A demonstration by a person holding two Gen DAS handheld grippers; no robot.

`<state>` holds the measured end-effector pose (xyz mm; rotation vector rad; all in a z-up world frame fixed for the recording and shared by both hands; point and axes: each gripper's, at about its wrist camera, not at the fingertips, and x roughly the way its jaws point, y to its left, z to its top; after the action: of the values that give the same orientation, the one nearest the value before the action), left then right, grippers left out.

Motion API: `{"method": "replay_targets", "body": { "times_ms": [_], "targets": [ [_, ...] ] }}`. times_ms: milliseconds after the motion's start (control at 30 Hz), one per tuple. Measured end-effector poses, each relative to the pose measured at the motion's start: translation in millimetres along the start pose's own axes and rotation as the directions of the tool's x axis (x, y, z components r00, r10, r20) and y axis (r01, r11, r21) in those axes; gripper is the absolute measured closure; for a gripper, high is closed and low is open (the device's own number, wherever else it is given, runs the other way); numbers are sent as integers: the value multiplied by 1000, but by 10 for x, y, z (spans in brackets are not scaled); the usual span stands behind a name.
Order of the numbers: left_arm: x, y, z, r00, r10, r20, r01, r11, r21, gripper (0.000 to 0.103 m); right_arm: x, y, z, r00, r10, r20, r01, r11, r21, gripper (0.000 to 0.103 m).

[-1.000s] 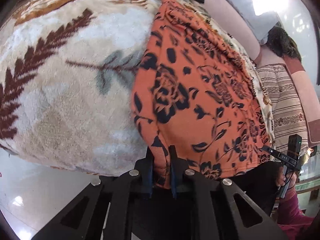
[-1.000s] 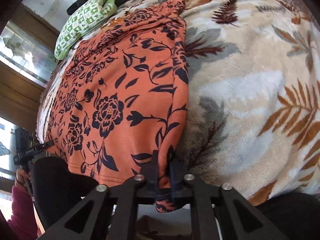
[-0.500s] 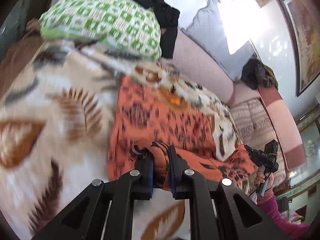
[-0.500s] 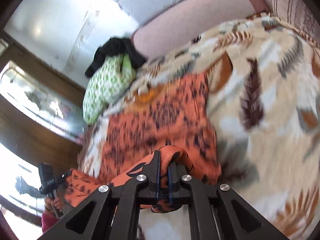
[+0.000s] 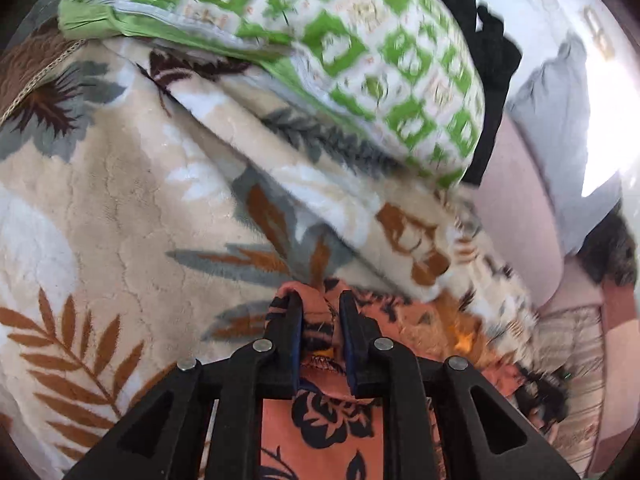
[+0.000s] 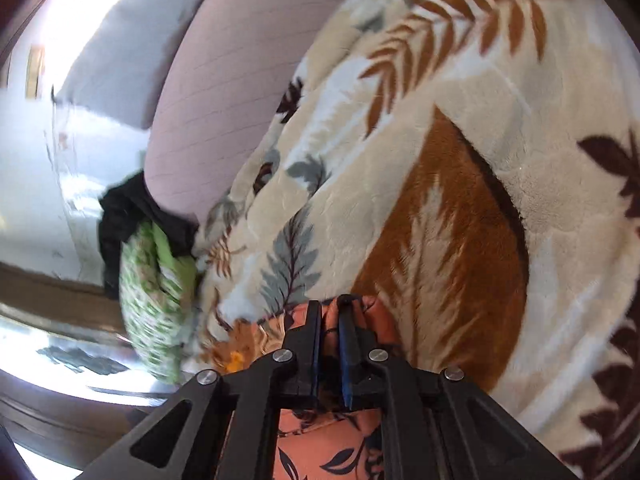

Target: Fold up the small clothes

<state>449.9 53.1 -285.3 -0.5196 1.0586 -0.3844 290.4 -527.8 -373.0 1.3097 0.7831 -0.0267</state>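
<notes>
The orange garment with black flowers (image 5: 320,412) lies on the leaf-patterned fleece blanket (image 5: 132,208). My left gripper (image 5: 320,300) is shut on a bunched corner of it, low over the blanket near the garment's far end. My right gripper (image 6: 330,304) is shut on another corner of the same garment (image 6: 320,452), also low over the blanket (image 6: 460,160). Most of the garment is hidden under the gripper bodies.
A green and white checked pillow (image 5: 340,52) with a black cloth (image 5: 492,60) behind it lies just past my left gripper; it also shows in the right wrist view (image 6: 156,304). A pink sofa back (image 6: 224,100) and a grey cushion (image 5: 560,128) stand beyond.
Both grippers have carried the near corners of the garment forward, over it, to its far end by the pillow. Both stayed shut on the cloth.
</notes>
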Motion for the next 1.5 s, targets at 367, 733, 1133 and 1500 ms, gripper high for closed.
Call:
{"method": "replay_targets", "body": {
  "times_ms": [367, 733, 1133, 1500],
  "targets": [
    [-948, -609, -914, 976, 58, 212, -65, 998, 26, 35, -508, 827, -588, 996, -83, -13, 72, 926, -371, 91],
    [-476, -411, -1594, 988, 133, 75, -133, 991, -4, 35, 1170, 1592, -2363, 873, -401, -278, 105, 711, -696, 91],
    [-672, -217, -1280, 993, 84, 88, -77, 993, -85, 35, 1306, 2333, -1538, 965, -254, 69, 243, 762, -600, 94],
    [-667, 205, -1306, 969, 248, 3, -245, 959, -141, 35, 777, 1182, -1615, 835, -536, 122, 498, 644, -580, 93]
  ]
}}
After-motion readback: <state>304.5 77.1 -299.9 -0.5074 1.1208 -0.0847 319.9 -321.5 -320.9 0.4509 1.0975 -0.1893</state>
